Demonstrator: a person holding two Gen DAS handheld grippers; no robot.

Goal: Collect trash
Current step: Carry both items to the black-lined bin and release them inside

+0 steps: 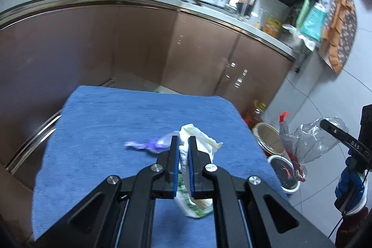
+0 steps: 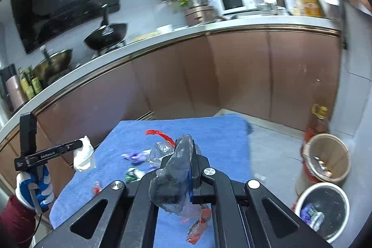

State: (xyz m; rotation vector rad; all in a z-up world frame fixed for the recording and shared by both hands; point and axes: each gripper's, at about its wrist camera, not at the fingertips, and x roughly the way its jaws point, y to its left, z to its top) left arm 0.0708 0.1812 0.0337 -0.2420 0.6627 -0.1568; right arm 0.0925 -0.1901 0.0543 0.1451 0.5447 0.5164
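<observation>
My left gripper [image 1: 183, 143] is shut on a crumpled white tissue [image 1: 200, 138] with a green-printed wrapper [image 1: 193, 206] hanging below, held above the blue towel [image 1: 116, 113]. It also shows in the right wrist view [image 2: 80, 145], holding the tissue [image 2: 83, 155] left of the towel. My right gripper [image 2: 189, 150] is shut on a clear plastic bag with red trim [image 2: 172, 185]; in the left wrist view the bag [image 1: 307, 141] hangs right of the towel. A purple wrapper [image 1: 148, 145] lies on the towel. More scraps lie there: purple [image 2: 134, 157], green [image 2: 132, 174], red [image 2: 96, 187].
A white bin with a black liner [image 2: 323, 208] and a beige bin [image 2: 327, 157] stand on the floor to the right of the towel-covered table. An oil bottle [image 2: 317, 122] stands behind them. Brown cabinets [image 2: 232, 76] and a countertop run behind.
</observation>
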